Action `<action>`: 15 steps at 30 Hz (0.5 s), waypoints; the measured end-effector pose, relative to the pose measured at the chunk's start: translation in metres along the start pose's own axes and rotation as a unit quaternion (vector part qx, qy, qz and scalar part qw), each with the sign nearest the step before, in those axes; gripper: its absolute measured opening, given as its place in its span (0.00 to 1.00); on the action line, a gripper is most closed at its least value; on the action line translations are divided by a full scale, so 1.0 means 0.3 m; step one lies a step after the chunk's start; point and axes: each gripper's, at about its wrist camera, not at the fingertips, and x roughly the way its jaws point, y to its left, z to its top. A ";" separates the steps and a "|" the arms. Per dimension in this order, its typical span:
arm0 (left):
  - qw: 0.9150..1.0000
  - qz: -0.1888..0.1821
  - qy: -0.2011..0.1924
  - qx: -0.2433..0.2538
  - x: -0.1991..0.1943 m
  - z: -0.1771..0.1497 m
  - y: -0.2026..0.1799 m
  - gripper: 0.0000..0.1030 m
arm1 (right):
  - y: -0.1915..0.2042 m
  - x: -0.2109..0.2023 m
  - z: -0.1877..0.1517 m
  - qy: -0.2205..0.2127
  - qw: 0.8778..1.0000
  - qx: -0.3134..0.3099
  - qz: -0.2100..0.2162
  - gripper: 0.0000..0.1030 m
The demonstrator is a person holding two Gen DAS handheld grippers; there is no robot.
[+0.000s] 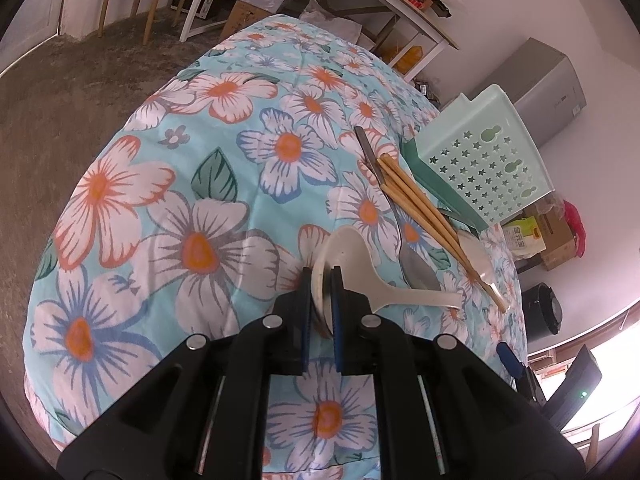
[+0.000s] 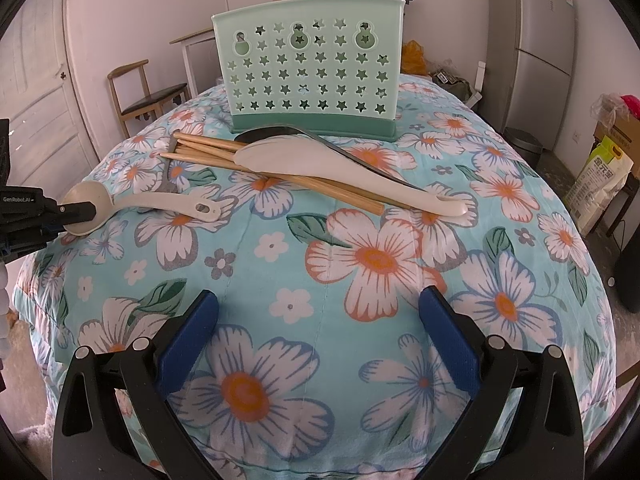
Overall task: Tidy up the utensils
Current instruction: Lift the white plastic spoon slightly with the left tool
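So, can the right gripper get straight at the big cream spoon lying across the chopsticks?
Probably yes. The right gripper is open and empty, and only bare floral cloth lies between it and the big cream spoon, which sits on top of the chopsticks.

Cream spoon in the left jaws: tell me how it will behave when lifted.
The cream spoon looks like stiff, light plastic, so probably no sag. Gripped at the bowl by the left gripper, its long handle may pivot downward. The curved, smooth bowl could slip between the jaws.
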 end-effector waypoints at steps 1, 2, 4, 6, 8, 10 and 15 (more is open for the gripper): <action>1.000 0.001 -0.001 0.002 0.000 -0.002 -0.002 0.08 | -0.001 0.000 0.001 0.000 1.000 0.000 0.000 0.94; 1.000 0.003 -0.001 0.004 0.000 0.000 -0.003 0.08 | -0.001 0.001 0.001 0.000 1.000 0.000 0.000 0.94; 1.000 0.002 -0.002 0.004 -0.001 -0.004 -0.003 0.08 | -0.001 0.001 0.001 0.000 1.000 0.000 0.000 0.94; 1.000 0.002 -0.001 0.003 0.000 -0.003 -0.004 0.08 | -0.001 0.001 0.001 0.001 1.000 0.000 0.000 0.94; 1.000 0.003 -0.002 0.005 0.000 -0.002 -0.005 0.08 | -0.001 0.001 0.002 0.000 1.000 0.000 0.000 0.94; 1.000 0.004 -0.003 0.006 0.000 -0.004 -0.005 0.08 | -0.001 0.001 0.003 0.001 1.000 0.000 0.000 0.94; 1.000 0.003 -0.003 0.007 0.001 -0.006 -0.005 0.08 | -0.001 0.003 0.003 0.002 1.000 0.000 0.000 0.94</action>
